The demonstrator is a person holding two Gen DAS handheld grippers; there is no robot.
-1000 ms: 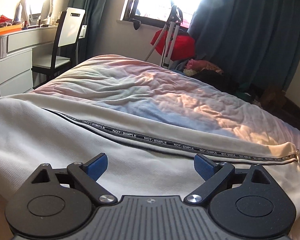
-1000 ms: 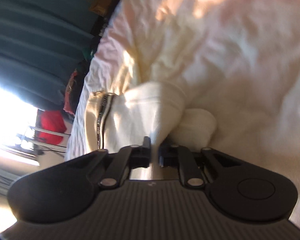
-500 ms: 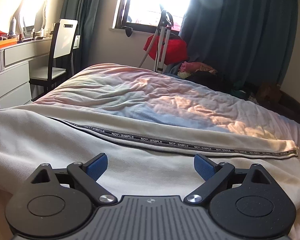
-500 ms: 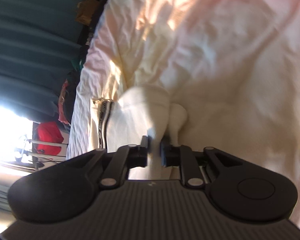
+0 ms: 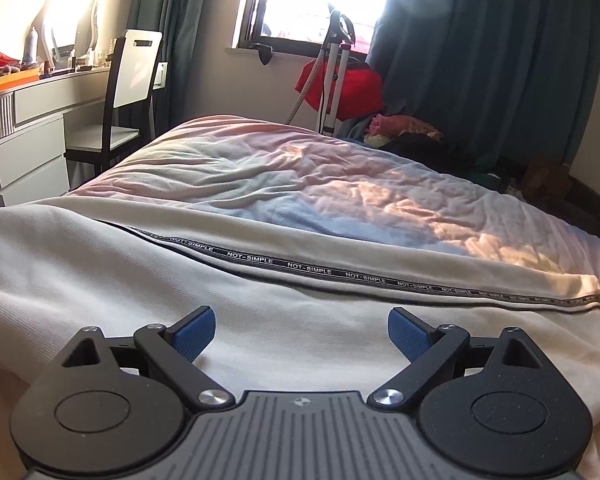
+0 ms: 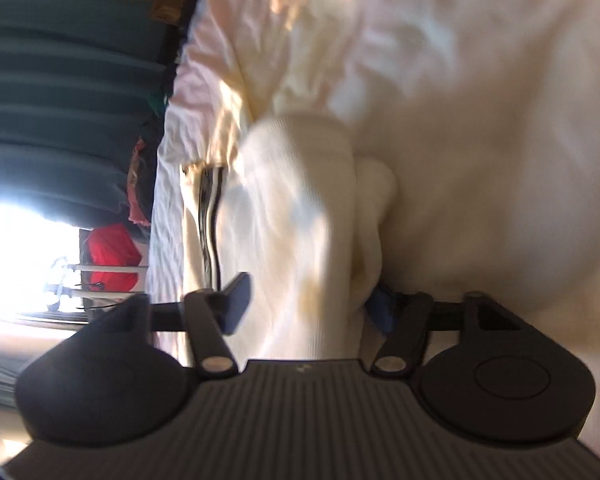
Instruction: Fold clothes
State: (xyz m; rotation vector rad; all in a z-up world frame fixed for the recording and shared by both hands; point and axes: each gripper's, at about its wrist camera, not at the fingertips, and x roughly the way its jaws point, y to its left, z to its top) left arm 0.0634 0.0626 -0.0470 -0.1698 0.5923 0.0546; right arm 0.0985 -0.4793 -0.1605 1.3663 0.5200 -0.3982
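Note:
A cream zip-up jacket [image 5: 180,280] lies spread across the near part of the bed, its black zipper tape [image 5: 340,274] printed NOT-SIMPLE running left to right. My left gripper [image 5: 300,330] hovers low over the jacket, open, nothing between its blue pads [image 5: 192,334]. In the right wrist view, rolled sideways and blurred, a bunched cream sleeve or fold of the jacket [image 6: 300,220] sits between the spread fingers of my right gripper [image 6: 308,300], which is open. The zipper end [image 6: 210,200] shows left of that fold.
The bed's pastel duvet [image 5: 320,184] stretches beyond the jacket. A white dresser [image 5: 24,140] and chair [image 5: 128,92] stand at left. A stand with a red bag [image 5: 340,84], a clothes pile [image 5: 412,132] and dark curtains [image 5: 480,60] sit by the window.
My right gripper, shut on the cream fold in both earlier frames, has opened with the fold still between its fingers. The left gripper stays open; its view has lowered slightly.

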